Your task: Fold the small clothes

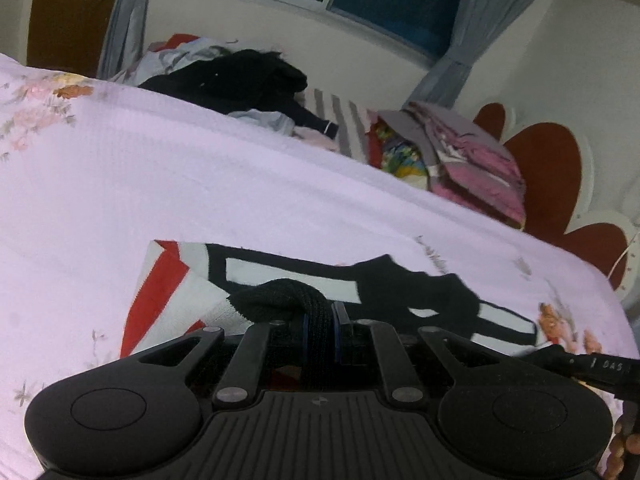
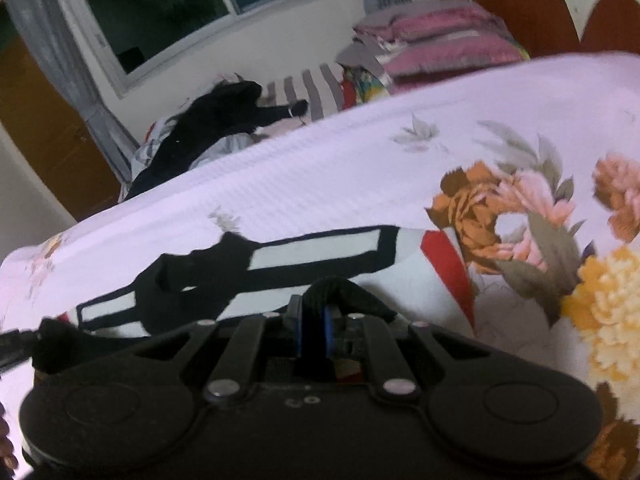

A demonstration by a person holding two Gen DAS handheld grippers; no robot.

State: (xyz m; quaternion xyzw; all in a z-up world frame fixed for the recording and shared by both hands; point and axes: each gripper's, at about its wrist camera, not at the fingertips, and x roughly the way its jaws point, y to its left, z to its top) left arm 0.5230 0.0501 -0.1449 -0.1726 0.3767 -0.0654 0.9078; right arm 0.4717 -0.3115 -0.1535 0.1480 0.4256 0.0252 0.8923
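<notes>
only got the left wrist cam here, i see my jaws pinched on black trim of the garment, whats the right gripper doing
Observer: The right gripper is shut on the black trim of the same white, red and black garment.
Operator: anything on the bedspread on that side i cant see
Observer: Yes, a large printed cluster of orange, pink and yellow flowers lies on the bedspread just beyond the garment's red stripe.
Operator: is the pile by the headboard stacked or loose
Observer: From the right wrist view the pink pillows lie stacked one on another, beside the headboard.
</notes>
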